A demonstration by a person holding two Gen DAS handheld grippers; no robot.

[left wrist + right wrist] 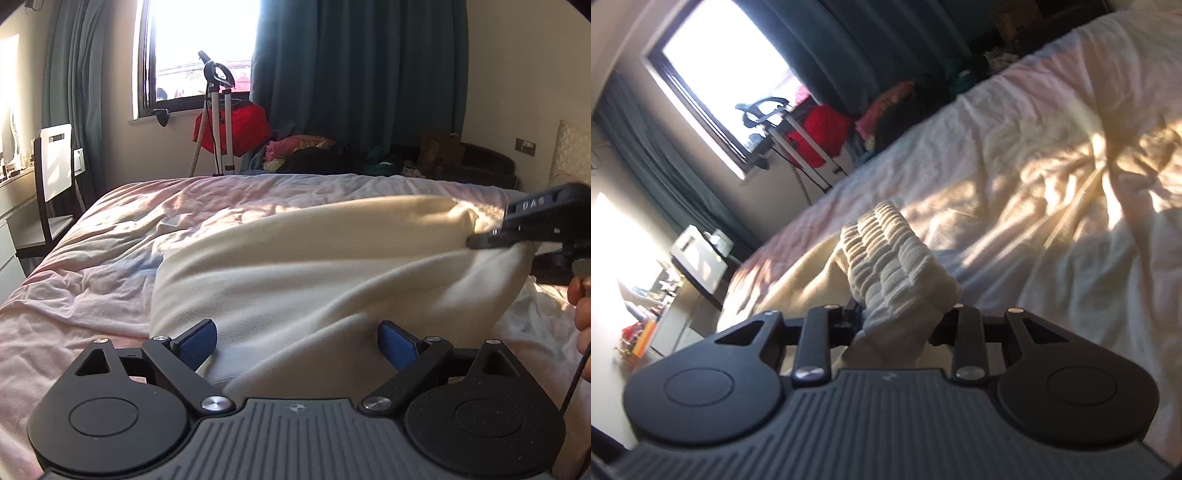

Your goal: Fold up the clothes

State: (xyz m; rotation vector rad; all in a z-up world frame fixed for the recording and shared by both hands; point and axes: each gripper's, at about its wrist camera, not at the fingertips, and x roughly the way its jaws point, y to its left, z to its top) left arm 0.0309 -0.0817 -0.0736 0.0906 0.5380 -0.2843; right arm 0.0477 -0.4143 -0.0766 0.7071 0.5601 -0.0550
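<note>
Left tongs (pixel 297 343) gape over cream knit garment (pixel 295 266); right tongs (pixel 899 317) clench its ribbed hem (pixel 886 251).
Soft, light and floppy, it drapes from that hem onto the pink bedsheet (pixel 110 229); seize another hem corner.

- The left gripper (pixel 297 341) has a ribbed grey body, two black round side discs and black link arms with silver screws.
- Its fingers (pixel 197 341) carry blue textured pads.
- The right gripper (pixel 899 319) has the same grey ribbed body, black discs and silver screws.
- Seen from outside, its black finger bears raised letters.
- A thin black cable (pixel 574 384) runs beside the hand (pixel 581 306).
</note>
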